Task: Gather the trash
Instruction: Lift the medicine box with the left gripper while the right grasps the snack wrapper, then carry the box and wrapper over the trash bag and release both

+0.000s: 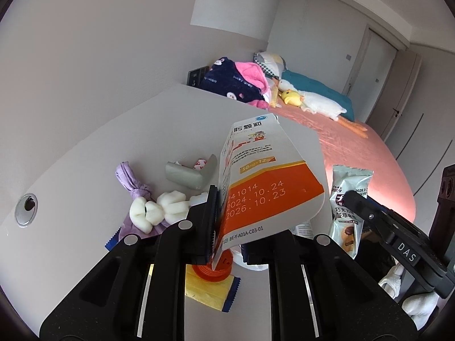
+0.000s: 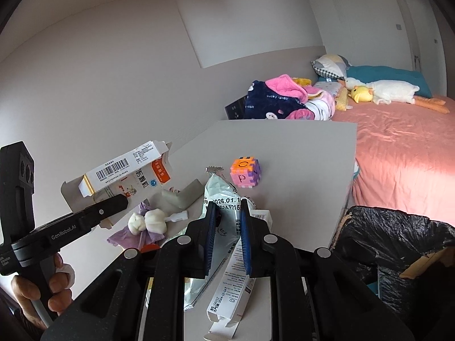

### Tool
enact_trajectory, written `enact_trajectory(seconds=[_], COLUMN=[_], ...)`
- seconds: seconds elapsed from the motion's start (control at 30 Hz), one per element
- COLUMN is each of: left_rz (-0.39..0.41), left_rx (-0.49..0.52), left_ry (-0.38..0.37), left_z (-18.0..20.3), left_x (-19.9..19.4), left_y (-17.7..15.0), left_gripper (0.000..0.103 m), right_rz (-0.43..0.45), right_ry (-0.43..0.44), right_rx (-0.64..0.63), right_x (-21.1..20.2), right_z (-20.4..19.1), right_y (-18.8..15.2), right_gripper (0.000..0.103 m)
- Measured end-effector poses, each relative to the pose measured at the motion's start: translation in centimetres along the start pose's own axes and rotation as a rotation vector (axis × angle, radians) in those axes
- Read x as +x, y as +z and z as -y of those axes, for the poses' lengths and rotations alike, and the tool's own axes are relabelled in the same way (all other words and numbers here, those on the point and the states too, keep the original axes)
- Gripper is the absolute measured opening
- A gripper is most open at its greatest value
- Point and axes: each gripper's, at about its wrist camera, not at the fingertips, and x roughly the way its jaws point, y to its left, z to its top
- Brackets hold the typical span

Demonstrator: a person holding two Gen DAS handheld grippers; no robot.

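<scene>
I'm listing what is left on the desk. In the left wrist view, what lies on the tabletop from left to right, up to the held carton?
Cable hole → purple cloth → white plush toy → grey corner guard → flattened carton in the left gripper.

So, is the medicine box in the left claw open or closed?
Open: the medicine box shows loose end flaps at both ends in the right wrist view.

The white desk (image 2: pixel 298 176) carries a purple cloth bundle (image 1: pixel 129 176), white cotton wads (image 1: pixel 159 210), a grey corner guard (image 1: pixel 190 174), an orange cap (image 1: pixel 212 270) and a foam cube (image 2: pixel 245 172)
</scene>
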Motion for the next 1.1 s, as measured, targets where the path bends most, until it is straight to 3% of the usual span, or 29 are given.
enact_trajectory(seconds=[1.1], left_rz=[-0.042], left_rx=[0.187], left_ry=[-0.171], left_z=[16.4], left_x=[-0.4], left_y=[-3.2], left_gripper=[0.013], right_rz=[0.126], right_ry=[-0.129], right_rx=[0.077], right_x=[-12.8], right_z=[9.0], right_y=[-1.0], right_gripper=[0.018])
